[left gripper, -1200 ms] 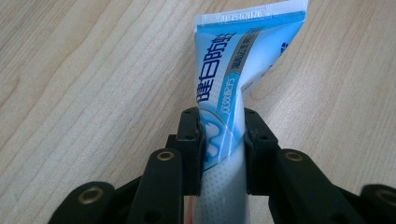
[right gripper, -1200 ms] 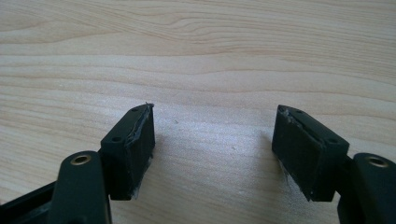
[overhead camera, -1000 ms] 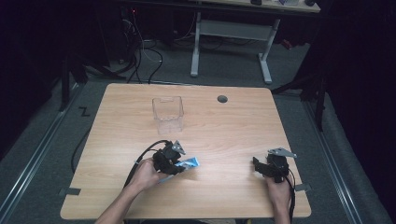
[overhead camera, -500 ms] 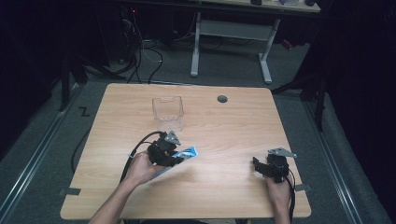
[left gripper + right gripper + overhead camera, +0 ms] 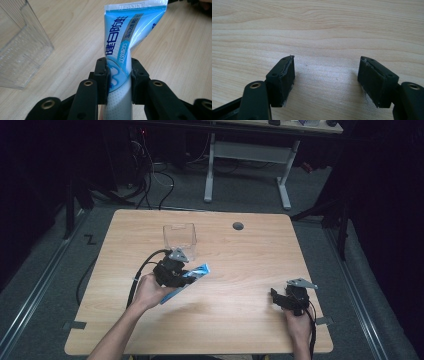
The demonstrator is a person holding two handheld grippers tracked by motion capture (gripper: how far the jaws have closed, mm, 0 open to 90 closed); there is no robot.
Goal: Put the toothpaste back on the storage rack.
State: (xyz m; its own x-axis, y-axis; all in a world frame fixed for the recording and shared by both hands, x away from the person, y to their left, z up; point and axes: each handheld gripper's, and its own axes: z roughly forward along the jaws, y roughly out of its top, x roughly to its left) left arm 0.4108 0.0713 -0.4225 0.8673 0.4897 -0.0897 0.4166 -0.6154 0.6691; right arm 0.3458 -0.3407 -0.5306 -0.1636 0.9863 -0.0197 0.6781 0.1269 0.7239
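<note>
A blue and white toothpaste tube [image 5: 125, 40] is clamped between the pads of my left gripper [image 5: 118, 75], crimped end pointing away. In the high view the left gripper [image 5: 176, 272] holds the tube [image 5: 192, 275] above the table, just in front of a clear plastic cup [image 5: 180, 237]. That cup [image 5: 20, 50] appears at the left of the left gripper view, upright with nothing in it. My right gripper [image 5: 287, 300] rests low near the table's front right, and its jaws [image 5: 327, 80] stand wide apart over bare wood.
The wooden table [image 5: 240, 260] has a round cable hole [image 5: 238, 226] near its far edge. A black cable [image 5: 142, 270] trails from the left gripper off the table's left side. A desk frame stands on the floor beyond.
My left gripper has lifted the toothpaste tube off the table and carried it up towards the clear cup. The right gripper has stayed where it was.
</note>
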